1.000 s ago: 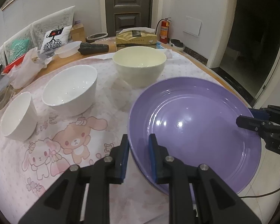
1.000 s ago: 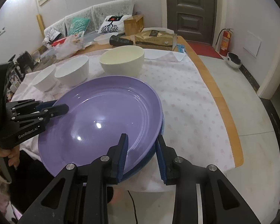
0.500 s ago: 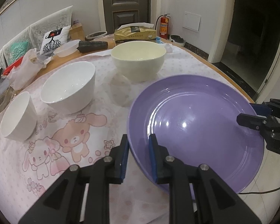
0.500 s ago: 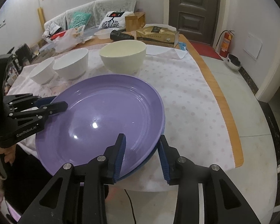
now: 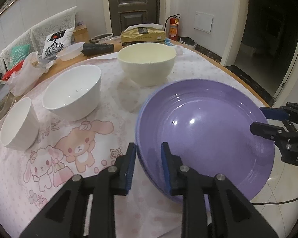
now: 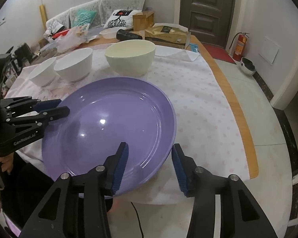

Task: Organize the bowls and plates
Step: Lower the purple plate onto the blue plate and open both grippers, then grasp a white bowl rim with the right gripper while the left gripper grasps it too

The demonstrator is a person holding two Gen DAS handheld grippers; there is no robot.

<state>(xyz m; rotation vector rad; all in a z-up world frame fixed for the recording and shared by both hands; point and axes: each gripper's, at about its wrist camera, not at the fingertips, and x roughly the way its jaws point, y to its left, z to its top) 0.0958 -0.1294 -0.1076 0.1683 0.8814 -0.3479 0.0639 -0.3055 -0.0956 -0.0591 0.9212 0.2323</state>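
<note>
A large purple plate (image 5: 204, 130) (image 6: 113, 123) lies at the table's near edge; a thin bluish rim of another plate shows under its left side. My left gripper (image 5: 148, 158) (image 6: 61, 107) straddles the left rim with its jaws opening and the pads easing off. On the opposite rim, my right gripper (image 6: 150, 158) (image 5: 262, 119) is opening too, with clear gaps around the rim. Behind the plate stand a cream bowl (image 5: 147, 63) (image 6: 130, 57), a white bowl (image 5: 73, 93) (image 6: 73, 66) and a smaller white bowl (image 5: 17, 125) (image 6: 42, 73).
A pink cartoon tablecloth (image 5: 79, 148) covers the wooden table (image 6: 238, 107). At the far end lie a gold tissue box (image 5: 143, 34), a black roll (image 5: 98, 48), a plastic container (image 5: 69, 54) and bags (image 5: 25, 73). A cable (image 6: 137, 218) hangs below the near edge.
Both grippers' jaws have widened around the plate's rim. The purple plate has settled lower, and the blue plate beneath it is now almost covered.
</note>
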